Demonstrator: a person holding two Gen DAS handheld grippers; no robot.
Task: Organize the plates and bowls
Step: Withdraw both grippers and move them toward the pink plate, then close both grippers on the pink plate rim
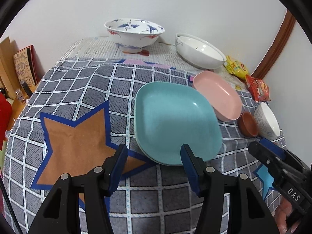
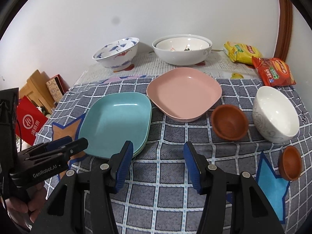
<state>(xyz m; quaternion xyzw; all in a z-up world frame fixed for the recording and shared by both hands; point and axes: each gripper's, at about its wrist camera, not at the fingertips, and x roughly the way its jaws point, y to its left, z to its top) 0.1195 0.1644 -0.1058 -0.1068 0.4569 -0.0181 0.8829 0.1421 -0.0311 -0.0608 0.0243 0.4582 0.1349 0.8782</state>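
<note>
Grey checked cloth [image 2: 171,136] covers the counter, and we record the items on it from left to right. At the far left, off the counter edge, we see a red box [image 2: 29,124] and a cardboard stack [image 1: 7,62].

We find the left hand-held gripper [image 1: 154,165] with its jaws wide apart and nothing between them, hovering above the near edge of the teal plate [image 1: 175,120]. That teal plate sits on top of a pale green plate [image 2: 145,138], of which only a rim shows beneath it.

At the back left stands a blue-and-red patterned bowl [image 2: 117,54], upright on newspaper [image 2: 148,68]. Beside it, to the right, we note two white bowls [image 2: 181,50], nested one inside the other.

A pink plate [image 2: 183,95] lies just right of the teal plate, apart from it in the right wrist view.

We see the right hand-held gripper [image 2: 159,161] likewise spread wide and empty, above bare cloth in front of the plates.

Further right, a small brown bowl [image 2: 229,122] sits near a white patterned bowl [image 2: 275,115]. A second small brown bowl [image 2: 290,162] lies tilted near the counter's front right edge. At the back right corner rest a yellow snack packet [image 2: 241,53] and a red snack packet [image 2: 273,71].
</note>
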